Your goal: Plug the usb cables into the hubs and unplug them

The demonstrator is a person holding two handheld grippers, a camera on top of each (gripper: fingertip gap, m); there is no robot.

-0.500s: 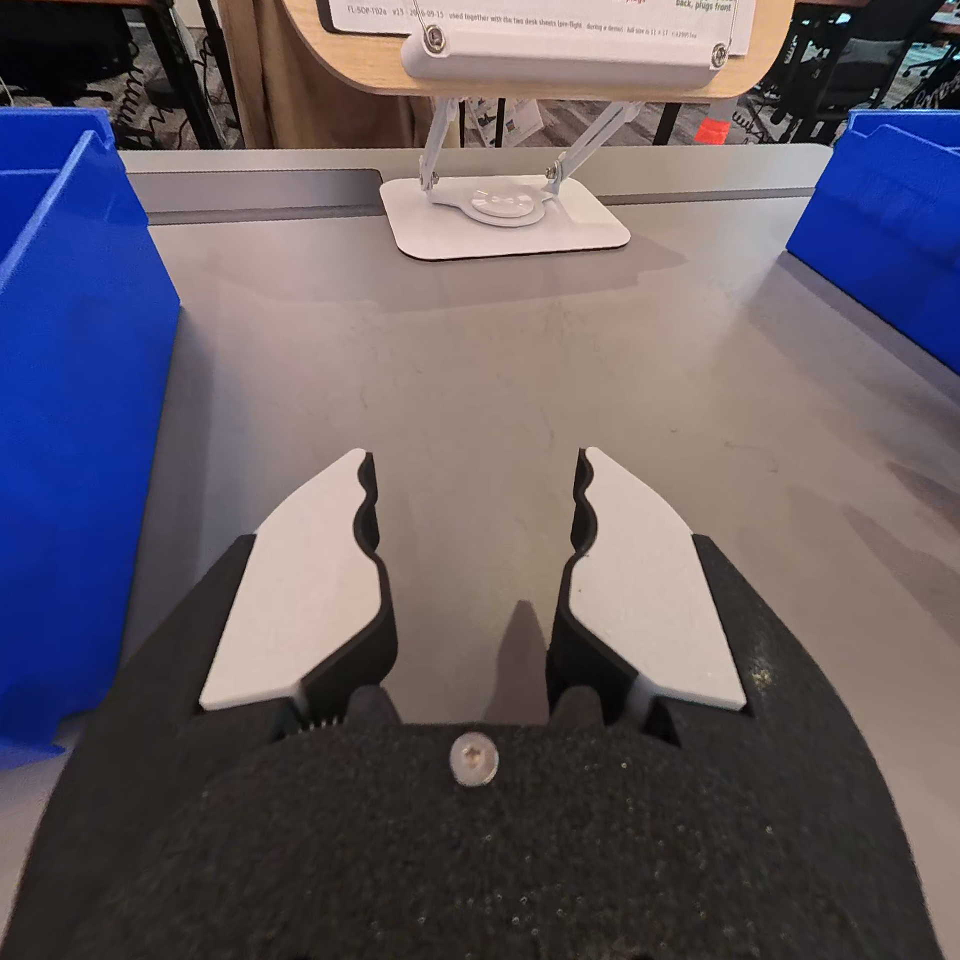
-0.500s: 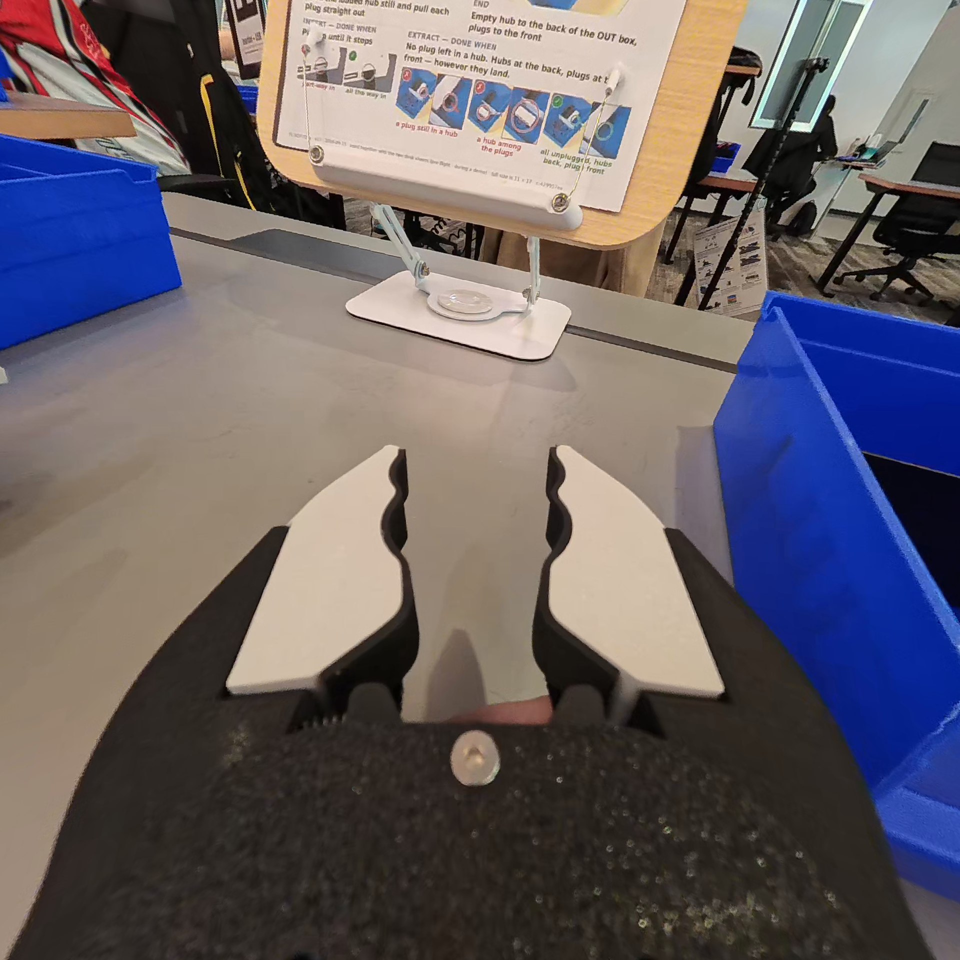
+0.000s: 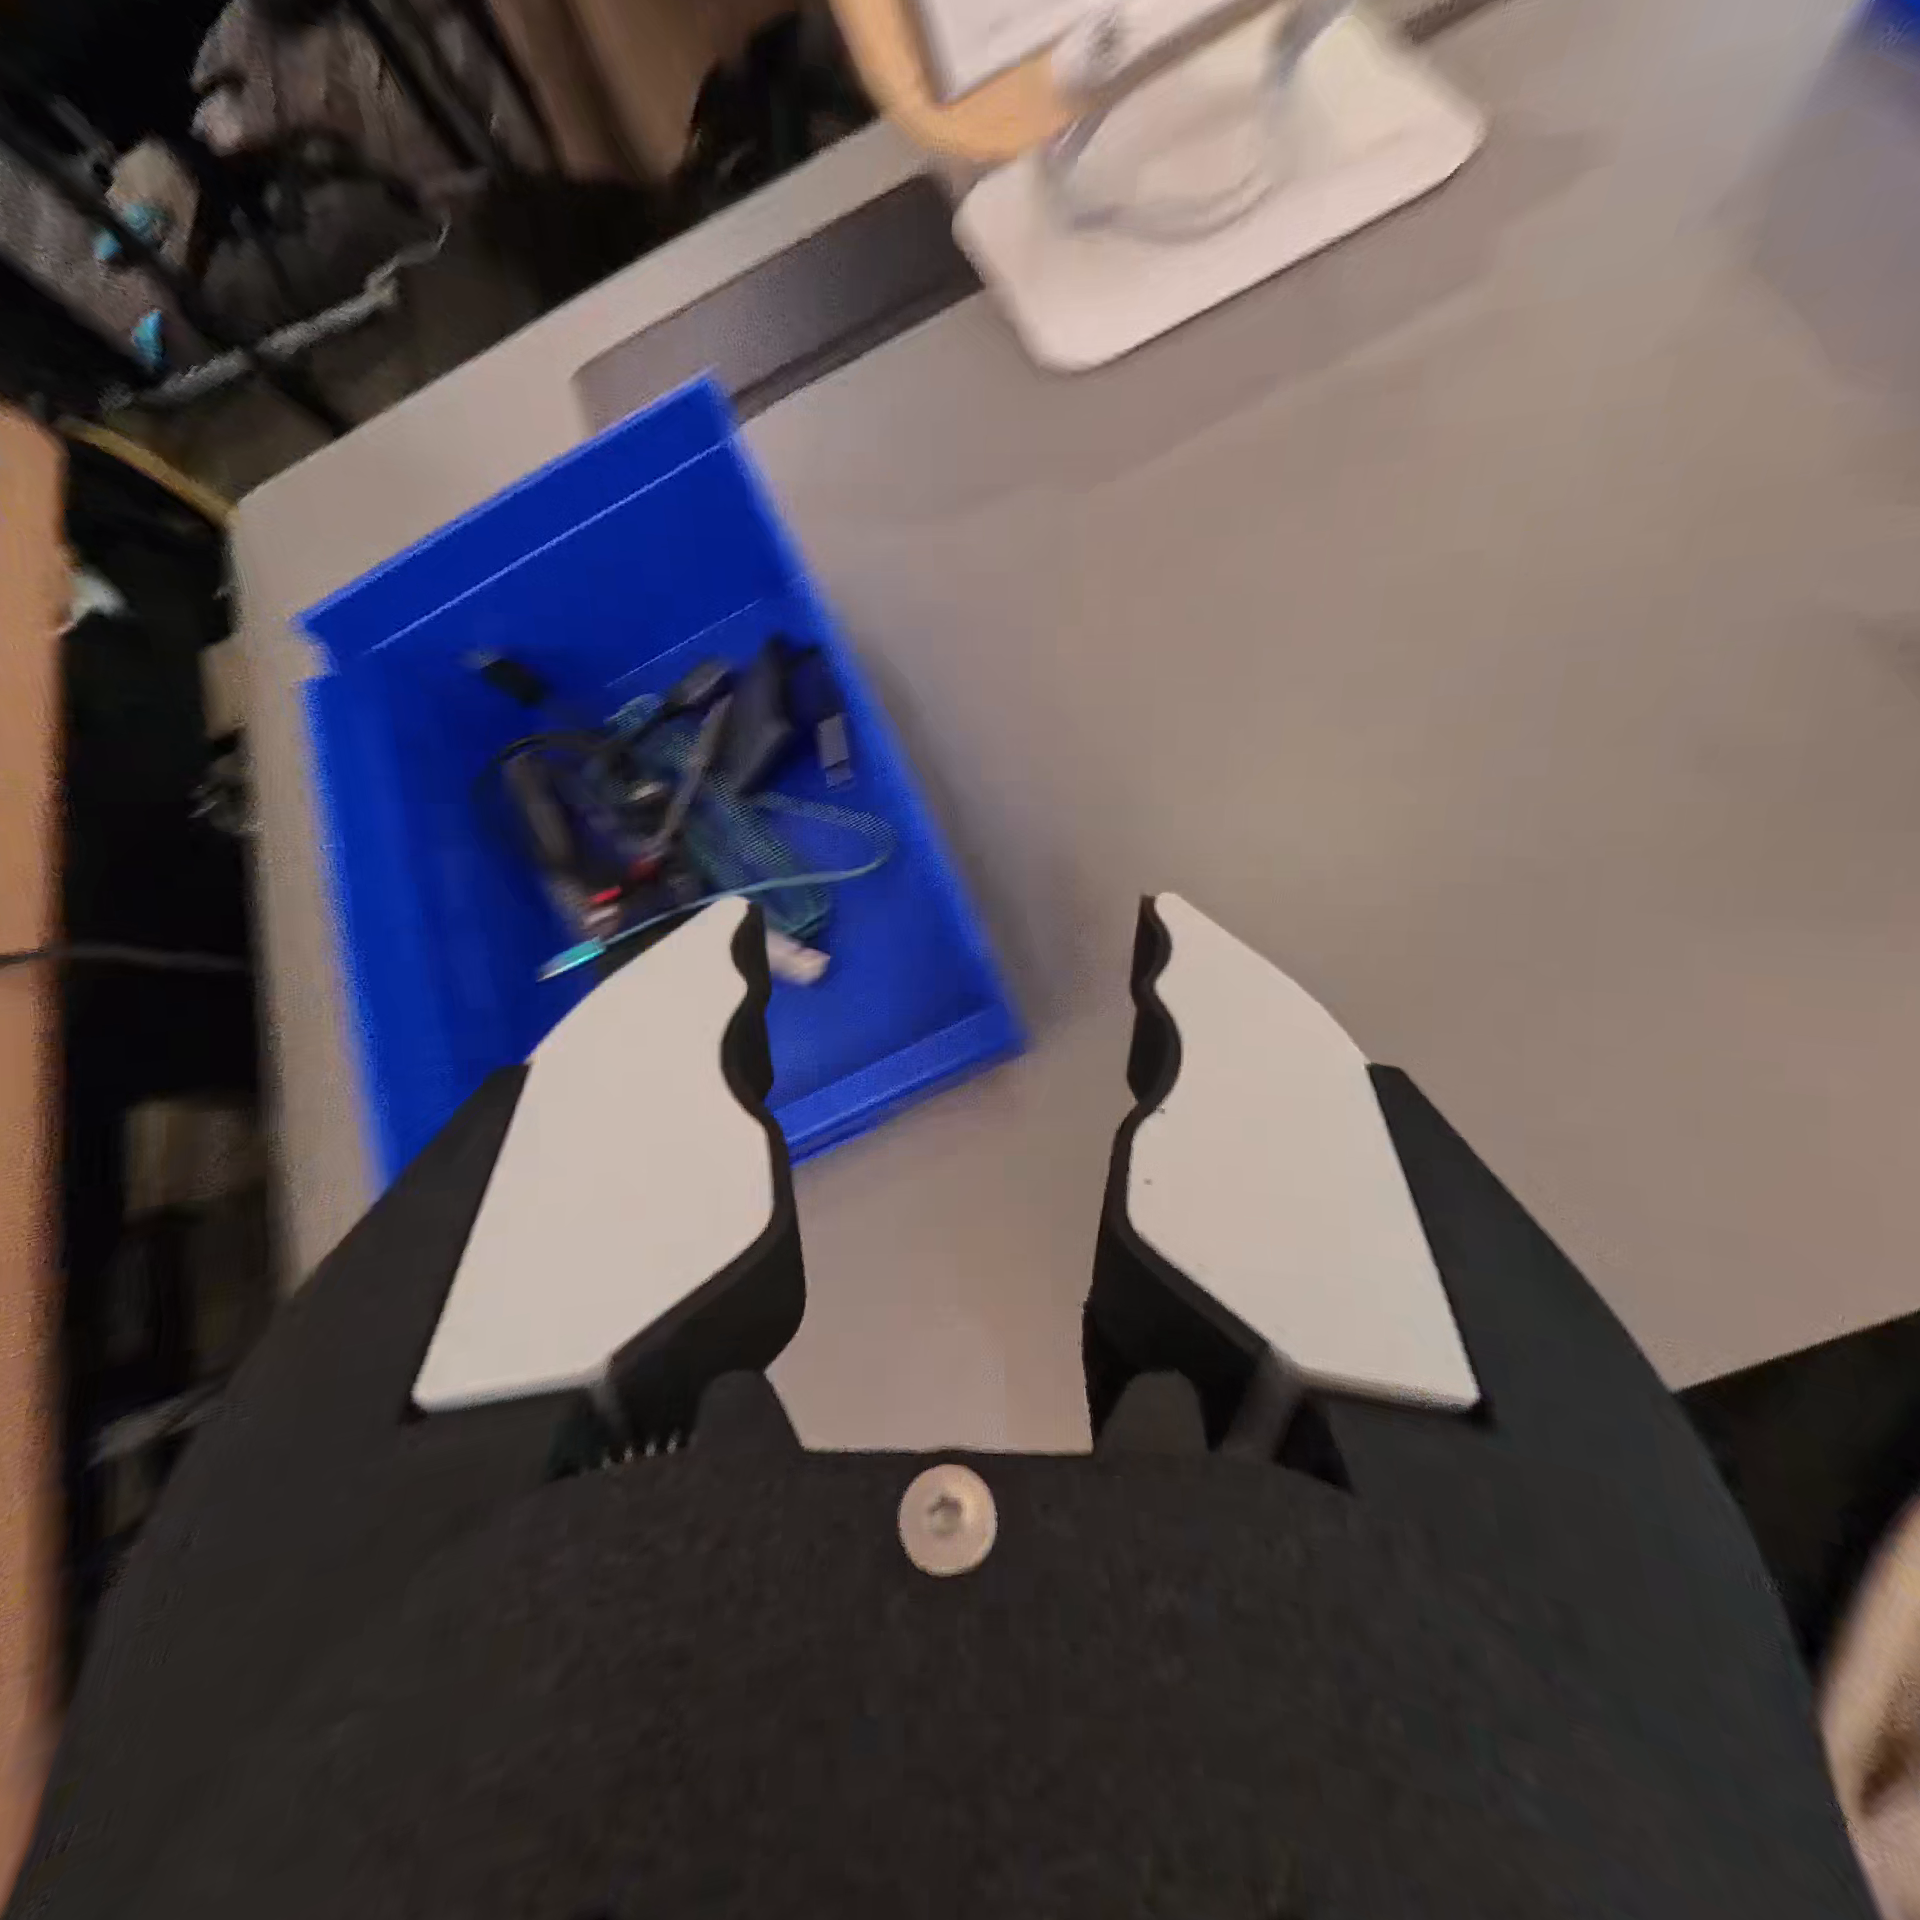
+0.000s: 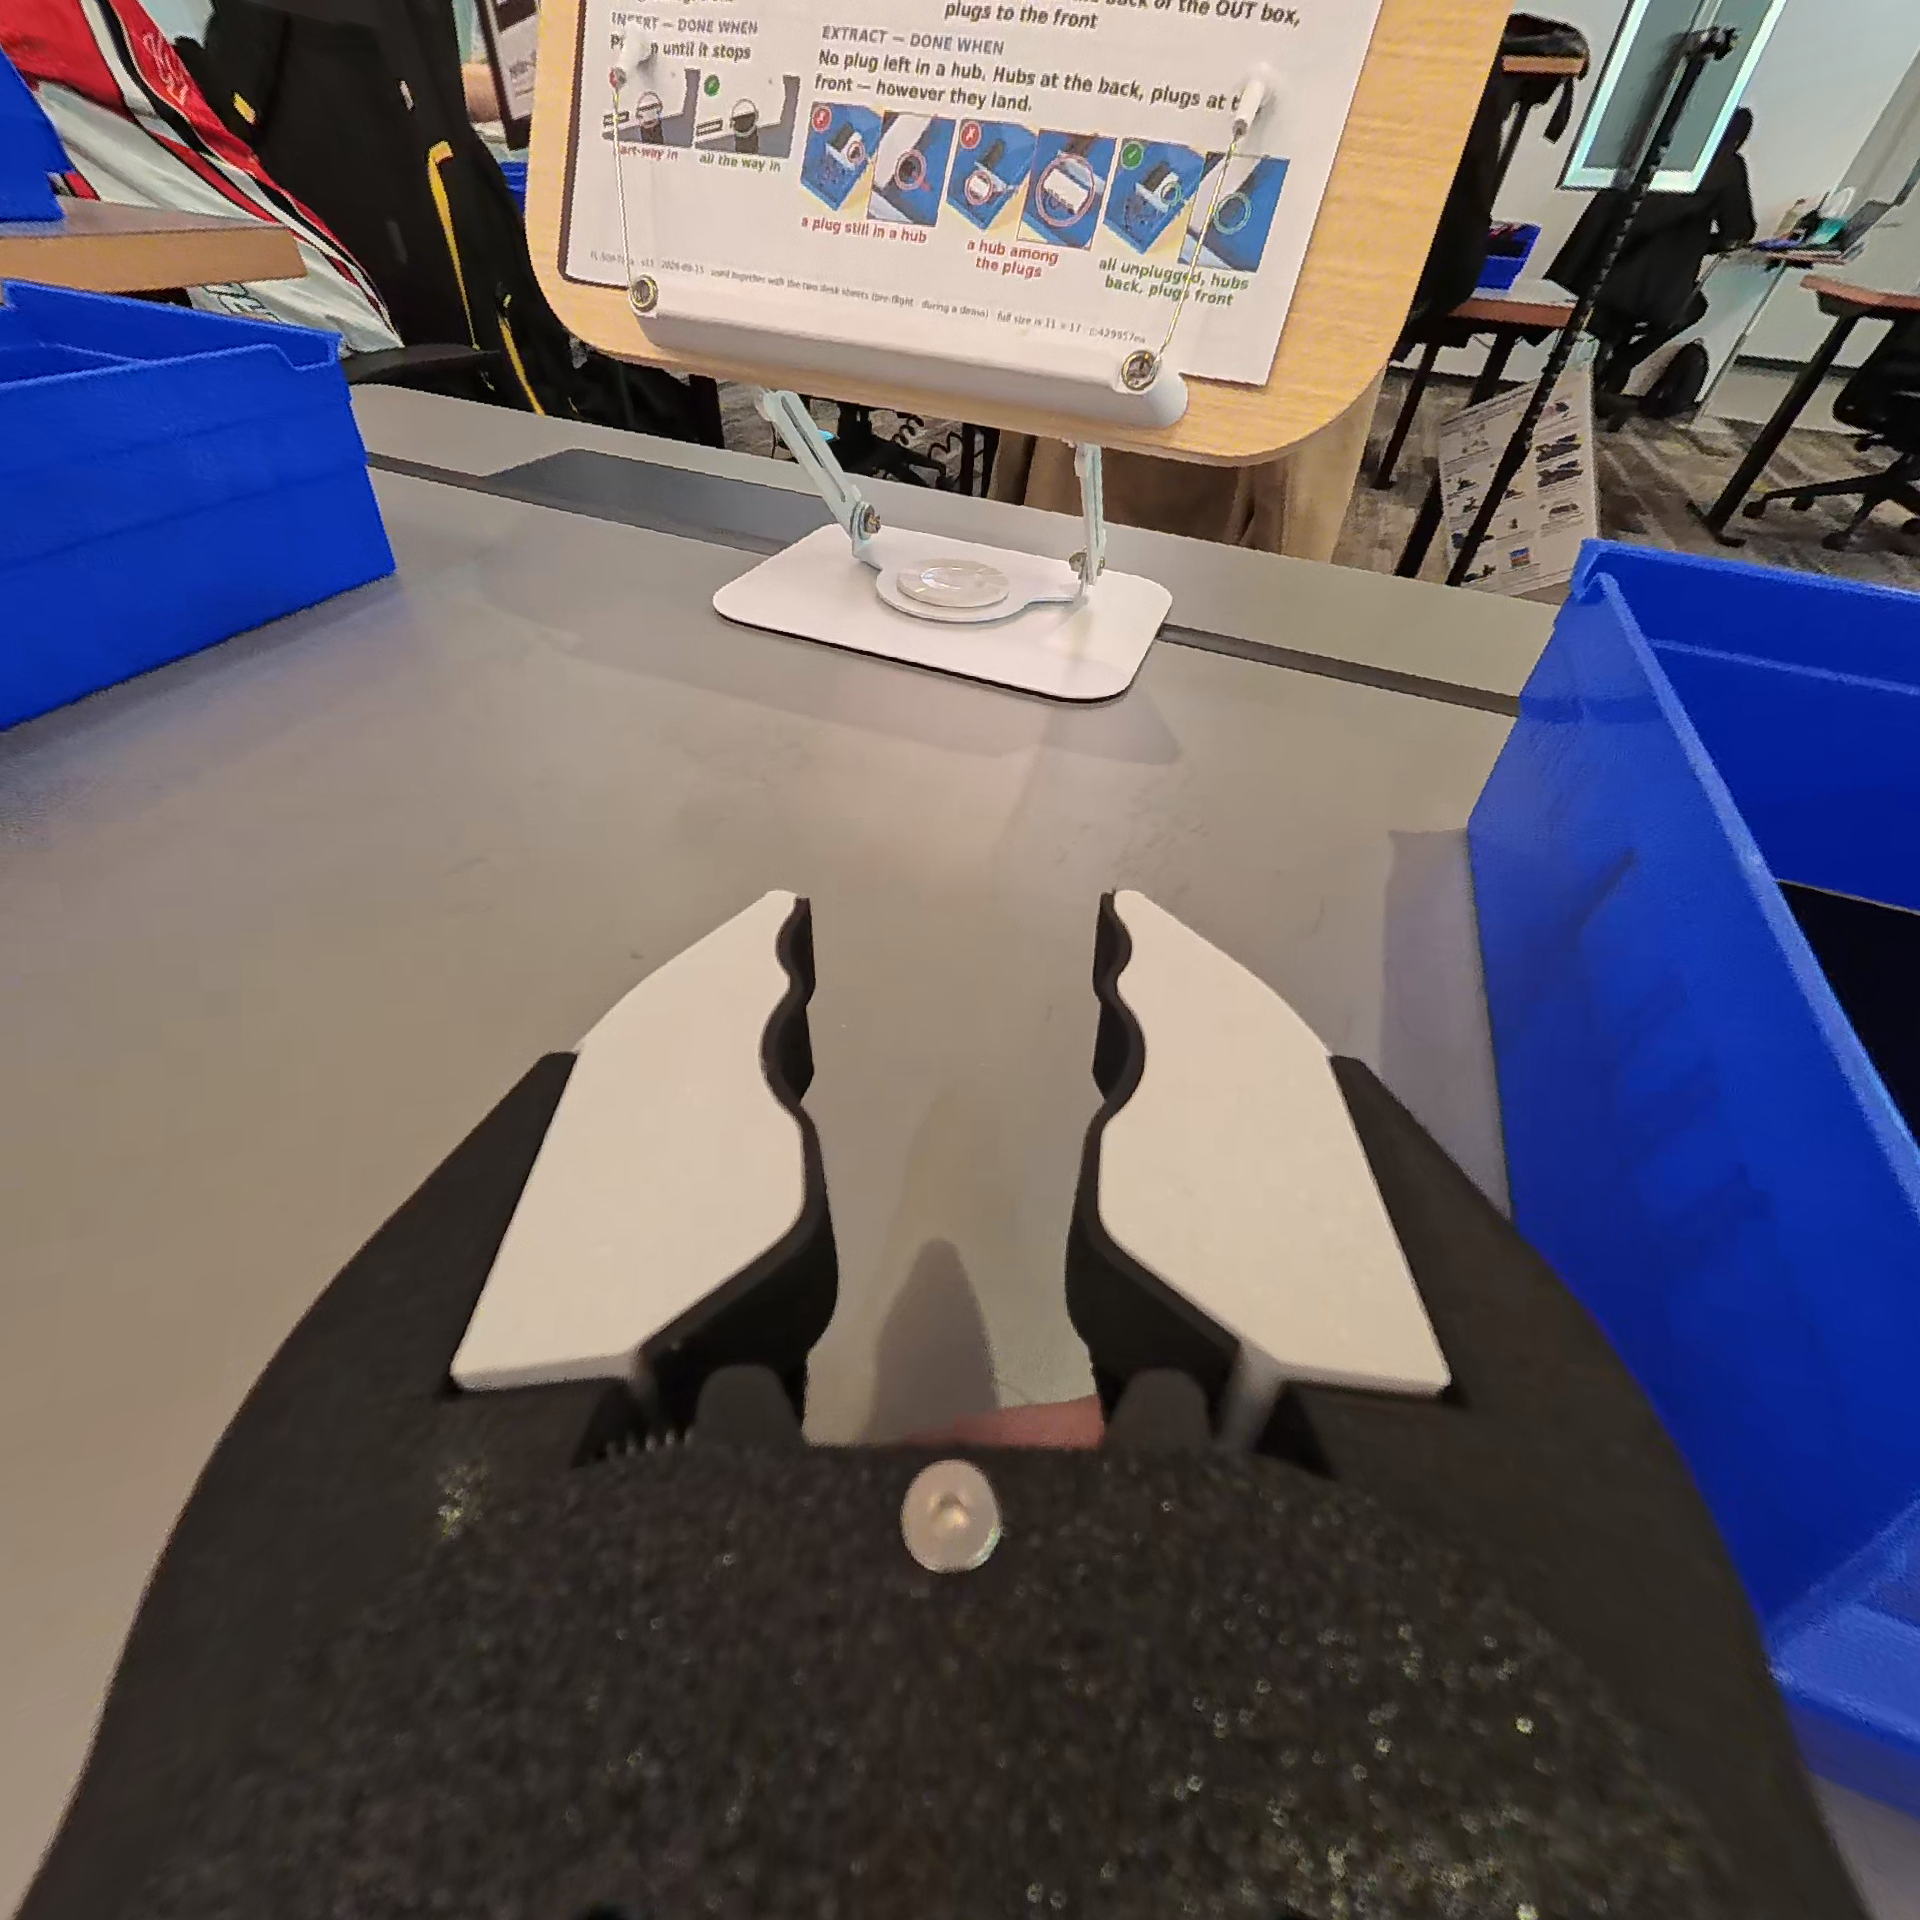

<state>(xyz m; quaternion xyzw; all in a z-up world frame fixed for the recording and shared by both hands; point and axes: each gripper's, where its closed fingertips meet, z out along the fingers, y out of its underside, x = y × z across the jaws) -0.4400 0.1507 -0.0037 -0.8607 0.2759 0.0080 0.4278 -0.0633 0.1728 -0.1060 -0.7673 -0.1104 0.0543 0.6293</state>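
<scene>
In the blurred left wrist view a blue bin stands on the grey table and holds a tangle of usb cables and dark hubs. My left gripper is open and empty, raised above the table, its left finger over the bin's near right corner. In the right wrist view my right gripper is open and empty, low over the bare grey table. No cable or hub shows in that view.
A white-based stand with a wooden instruction board stands at the table's far side and also shows in the left wrist view. Blue bins stand at the left and close on the right. People and chairs are behind. About 40 cm separates my left fingertips from my right.
My left gripper has risen and swung to the left, now looking down into the blue bin with the cables. The right gripper has barely moved.
</scene>
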